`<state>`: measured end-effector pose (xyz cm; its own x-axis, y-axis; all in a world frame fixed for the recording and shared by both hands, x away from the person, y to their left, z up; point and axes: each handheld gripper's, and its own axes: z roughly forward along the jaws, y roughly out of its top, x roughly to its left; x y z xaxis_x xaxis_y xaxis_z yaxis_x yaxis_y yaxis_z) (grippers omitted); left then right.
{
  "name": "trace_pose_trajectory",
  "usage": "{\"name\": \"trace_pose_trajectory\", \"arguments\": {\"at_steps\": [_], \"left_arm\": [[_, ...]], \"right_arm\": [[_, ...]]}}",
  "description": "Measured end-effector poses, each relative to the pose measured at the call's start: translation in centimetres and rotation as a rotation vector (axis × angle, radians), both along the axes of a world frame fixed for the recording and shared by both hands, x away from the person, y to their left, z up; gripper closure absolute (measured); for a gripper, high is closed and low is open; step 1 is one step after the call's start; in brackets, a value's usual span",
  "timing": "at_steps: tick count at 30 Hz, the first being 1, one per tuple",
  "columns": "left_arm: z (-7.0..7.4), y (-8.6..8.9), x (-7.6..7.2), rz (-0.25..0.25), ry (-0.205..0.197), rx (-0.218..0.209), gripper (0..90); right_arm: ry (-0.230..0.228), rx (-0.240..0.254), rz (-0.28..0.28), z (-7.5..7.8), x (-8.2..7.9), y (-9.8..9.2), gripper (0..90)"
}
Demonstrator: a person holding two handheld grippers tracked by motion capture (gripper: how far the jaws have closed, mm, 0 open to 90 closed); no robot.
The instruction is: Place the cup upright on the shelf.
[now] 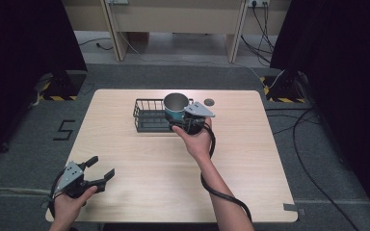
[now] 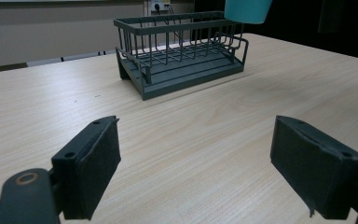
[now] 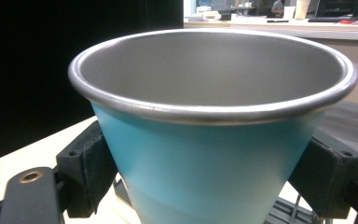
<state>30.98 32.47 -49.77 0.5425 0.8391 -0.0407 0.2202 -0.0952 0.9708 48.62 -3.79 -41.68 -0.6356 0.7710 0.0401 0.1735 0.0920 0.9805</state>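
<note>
While upright, teal cup (image 3: 205, 158) sits clamped between right gripper (image 3: 205, 175) jaws.

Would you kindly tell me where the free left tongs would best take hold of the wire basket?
Probably the top rail of the wire basket at its empty near end, from above, one jaw inside, one outside. The rail is thin and the basket open-topped. The left tongs are open; the cup hangs over the far end.

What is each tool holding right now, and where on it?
The right tool grips the blue cup by its sides, below the rim, above the wire basket. The left tool holds nothing.
</note>
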Motion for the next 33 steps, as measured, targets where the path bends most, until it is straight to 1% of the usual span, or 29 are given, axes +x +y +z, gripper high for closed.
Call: {"name": "trace_pose_trajectory", "arguments": {"at_steps": [14,19,33], "left_arm": [[0.0,0.0,0.0,-0.001,-0.001,0.000,15.1],[0.0,0.0,0.0,-0.001,-0.001,-0.001,15.1],[0.0,0.0,0.0,0.000,-0.002,-0.004,15.1]], "right_arm": [[0.000,0.004,-0.001,0.6,1.0,0.6,17.6],[0.006,0.007,-0.001,0.7,1.4,0.9,17.6],[0.013,0.001,-0.004,1.1,2.6,1.5,17.6]]}}
